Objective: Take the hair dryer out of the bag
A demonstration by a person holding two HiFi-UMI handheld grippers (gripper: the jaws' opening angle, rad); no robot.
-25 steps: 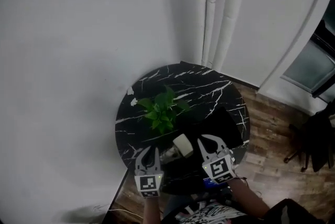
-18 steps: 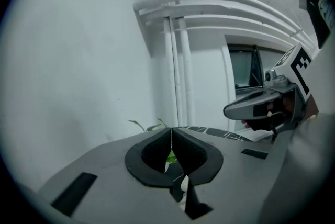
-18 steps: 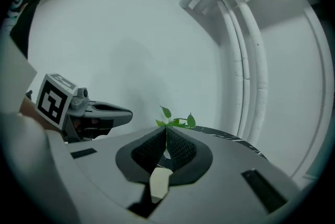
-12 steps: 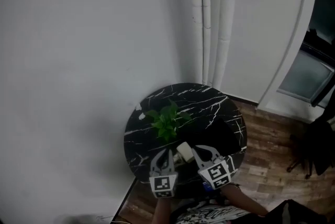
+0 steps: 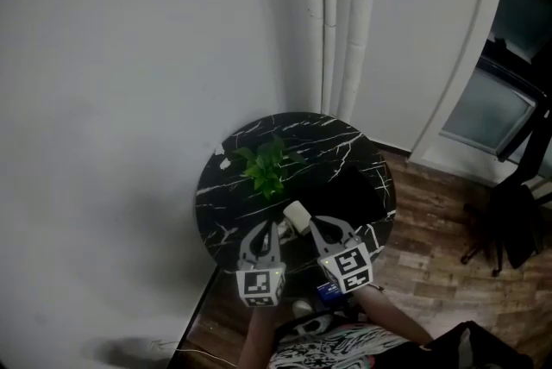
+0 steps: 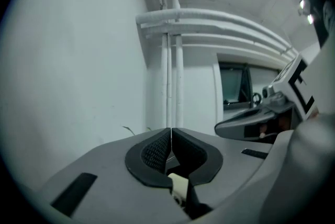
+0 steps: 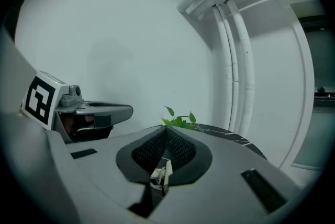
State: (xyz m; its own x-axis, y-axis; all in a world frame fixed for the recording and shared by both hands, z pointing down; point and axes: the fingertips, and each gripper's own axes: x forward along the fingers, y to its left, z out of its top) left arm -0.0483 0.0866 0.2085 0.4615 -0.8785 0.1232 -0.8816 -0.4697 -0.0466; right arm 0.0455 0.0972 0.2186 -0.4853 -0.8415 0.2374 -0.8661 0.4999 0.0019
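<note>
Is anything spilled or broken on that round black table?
Nothing stands out. On the round black marble table the small green plant stands upright, and the cream hair dryer lies beside the black bag, just ahead of the left gripper and right gripper, whose jaws are shut.

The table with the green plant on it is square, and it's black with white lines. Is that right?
Not quite. The table is round, not square; the head view shows its curved edge all the way around. The rest is right: it is black with white lines, and the green plant stands on it.
</note>
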